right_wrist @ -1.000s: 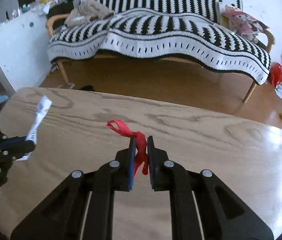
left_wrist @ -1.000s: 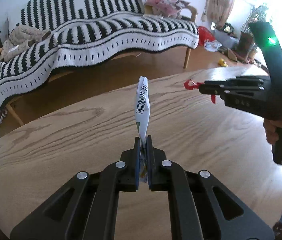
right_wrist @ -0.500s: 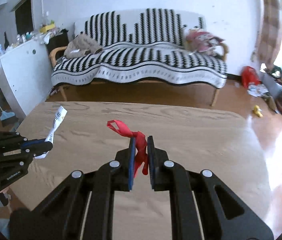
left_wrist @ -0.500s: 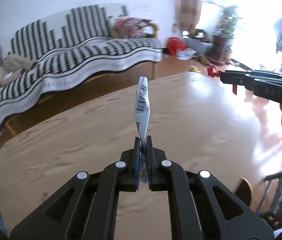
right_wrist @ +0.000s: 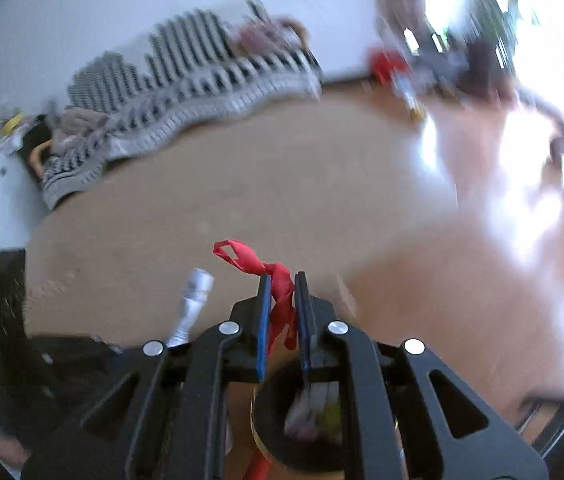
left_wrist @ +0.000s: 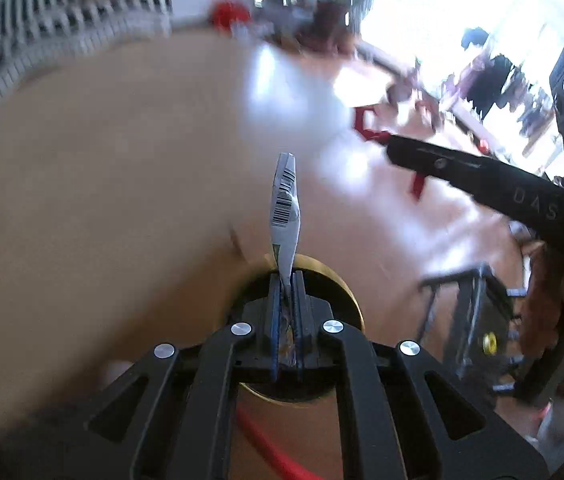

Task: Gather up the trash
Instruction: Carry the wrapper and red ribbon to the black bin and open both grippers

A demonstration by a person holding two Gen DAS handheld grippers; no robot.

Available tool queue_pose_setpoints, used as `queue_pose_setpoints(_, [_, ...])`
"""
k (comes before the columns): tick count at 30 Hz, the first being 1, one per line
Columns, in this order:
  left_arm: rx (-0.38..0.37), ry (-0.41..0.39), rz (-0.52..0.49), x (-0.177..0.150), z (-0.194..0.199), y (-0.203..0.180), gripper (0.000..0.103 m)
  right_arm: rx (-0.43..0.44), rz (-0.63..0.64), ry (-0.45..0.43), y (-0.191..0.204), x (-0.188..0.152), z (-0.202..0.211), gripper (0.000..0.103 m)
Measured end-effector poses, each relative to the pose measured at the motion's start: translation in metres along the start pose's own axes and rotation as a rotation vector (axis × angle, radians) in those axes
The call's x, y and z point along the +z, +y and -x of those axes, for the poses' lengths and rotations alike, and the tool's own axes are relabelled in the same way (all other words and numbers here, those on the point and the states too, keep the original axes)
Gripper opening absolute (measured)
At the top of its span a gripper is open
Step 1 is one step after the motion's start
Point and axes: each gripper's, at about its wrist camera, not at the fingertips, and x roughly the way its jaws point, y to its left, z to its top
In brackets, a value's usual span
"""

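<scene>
Left wrist view: we note the left gripper (left_wrist: 286, 280) clamped tight on a white wrapper with a barcode (left_wrist: 285, 208). The wrapper's long axis runs straight out along the fingers, its free end pointing up and away from the camera, the lower end pinched between the pads. Directly beneath the fingertips sits a round dark bin with a gold rim (left_wrist: 346, 284); a second ago we saw only bare wooden surface under that gripper.

Right wrist view: the right gripper (right_wrist: 282, 280) is closed on a red ribbon (right_wrist: 269, 276). The ribbon hangs down between the pads, and its knotted loop sticks out past the tips toward upper left. The same bin (right_wrist: 265, 420) lies just under this gripper, with what may be blurred scraps inside; motion blur keeps us from saying more. The wrapper (right_wrist: 193, 304) shows at lower left, just beside the right fingers.

Compared with the earlier frames, both grippers have swung away from mid-surface to its edge, and neither grip has changed. The wooden surface (right_wrist: 241, 184) now lies beyond the tips rather than below them. Farther off, the striped sofa (right_wrist: 185, 88) has slid to upper left, heavily blurred, and the bright window (left_wrist: 422, 8) fills the upper right.
</scene>
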Motion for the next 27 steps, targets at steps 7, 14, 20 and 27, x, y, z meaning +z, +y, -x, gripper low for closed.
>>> queue_pose_setpoints(7, [-0.013,0.188,0.061,-0.058,-0.090,-0.012,0.005,-0.025,-0.105,0.167,-0.050,-0.074,-0.046,0.012])
queue_pose_setpoints(14, [0.041,0.195,0.062,-0.060,-0.097,-0.008,0.005,-0.041,-0.117,0.182,-0.061,-0.079,-0.056,0.012])
queue_pose_setpoints(20, [0.041,0.199,0.060,-0.064,-0.102,-0.012,0.005,-0.032,-0.129,0.186,-0.050,-0.072,-0.064,0.012])
queue_pose_setpoints(27, [0.029,0.204,0.063,-0.063,-0.102,-0.014,0.005,-0.030,-0.125,0.204,-0.051,-0.073,-0.069,0.012])
